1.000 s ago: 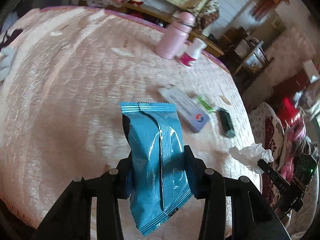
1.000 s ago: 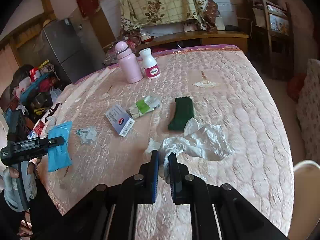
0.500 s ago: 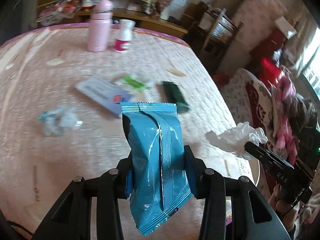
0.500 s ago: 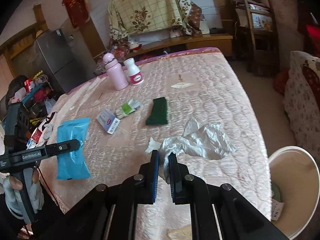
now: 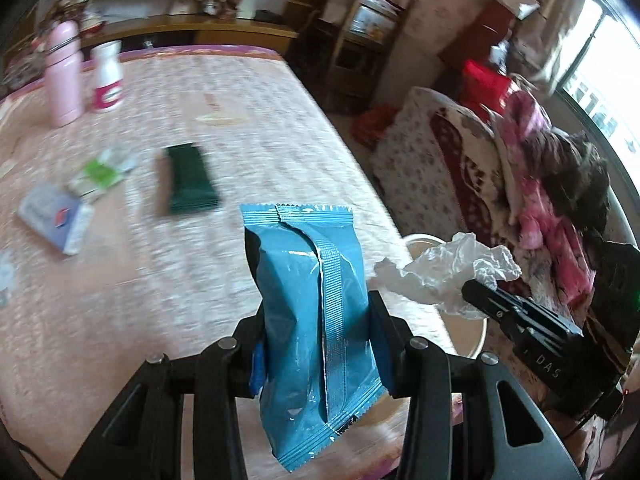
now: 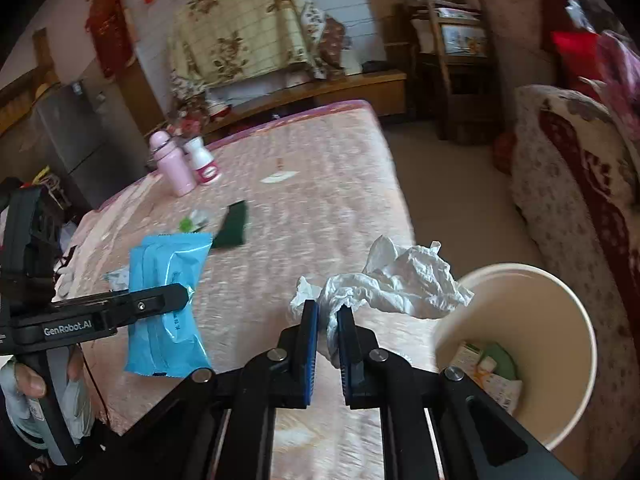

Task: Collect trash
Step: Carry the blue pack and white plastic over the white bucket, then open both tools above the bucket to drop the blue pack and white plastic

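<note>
My left gripper [image 5: 316, 320] is shut on a blue foil wrapper [image 5: 312, 320] and holds it above the pink quilted bed [image 5: 160, 280]. It also shows in the right wrist view [image 6: 176, 300], with the wrapper [image 6: 164, 300]. My right gripper [image 6: 328, 320] is shut on a crumpled white tissue [image 6: 392, 284], next to the rim of a cream waste bin [image 6: 560, 360] with trash in it. The tissue [image 5: 444, 276] and bin [image 5: 464, 332] also show in the left wrist view.
On the bed lie a dark green packet [image 5: 190, 180], a green-and-white wrapper [image 5: 100, 174], a blue-white card box [image 5: 56, 220], a pink flask [image 5: 62, 76] and a white bottle [image 5: 106, 80]. A floral sofa [image 6: 580, 200] stands right of the bin.
Both grippers have swung right with their loads, toward the bed's right edge. The waste bin has come into view, now large beside the tissue.
</note>
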Demonstrator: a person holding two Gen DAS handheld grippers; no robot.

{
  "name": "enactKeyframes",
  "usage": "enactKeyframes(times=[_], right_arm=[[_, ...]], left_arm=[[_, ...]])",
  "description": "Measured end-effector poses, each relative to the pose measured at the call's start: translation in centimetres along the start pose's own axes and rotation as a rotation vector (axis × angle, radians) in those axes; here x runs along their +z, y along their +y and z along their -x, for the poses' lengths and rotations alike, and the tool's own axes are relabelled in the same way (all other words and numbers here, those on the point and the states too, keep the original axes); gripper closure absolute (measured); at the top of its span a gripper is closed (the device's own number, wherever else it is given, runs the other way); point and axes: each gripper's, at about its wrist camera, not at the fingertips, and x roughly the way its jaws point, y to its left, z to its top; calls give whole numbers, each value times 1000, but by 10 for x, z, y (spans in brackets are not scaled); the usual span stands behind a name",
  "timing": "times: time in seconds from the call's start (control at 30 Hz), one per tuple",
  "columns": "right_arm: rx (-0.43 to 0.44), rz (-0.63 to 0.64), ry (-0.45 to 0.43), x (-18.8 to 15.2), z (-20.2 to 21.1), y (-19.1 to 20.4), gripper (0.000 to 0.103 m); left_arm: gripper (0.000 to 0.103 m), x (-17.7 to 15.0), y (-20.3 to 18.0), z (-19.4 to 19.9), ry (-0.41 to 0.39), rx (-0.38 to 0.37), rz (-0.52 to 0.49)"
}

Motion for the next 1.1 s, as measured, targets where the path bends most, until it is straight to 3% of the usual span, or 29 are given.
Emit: enactKeyframes(times=[0.53, 1.1], right_arm=[[-191, -109, -24, -18, 43, -93, 92], [-274, -237, -13, -37, 50, -154, 92]], left_arm=[[58, 19, -110, -66, 56, -82, -148], [58, 19, -156, -110, 96, -89, -218]])
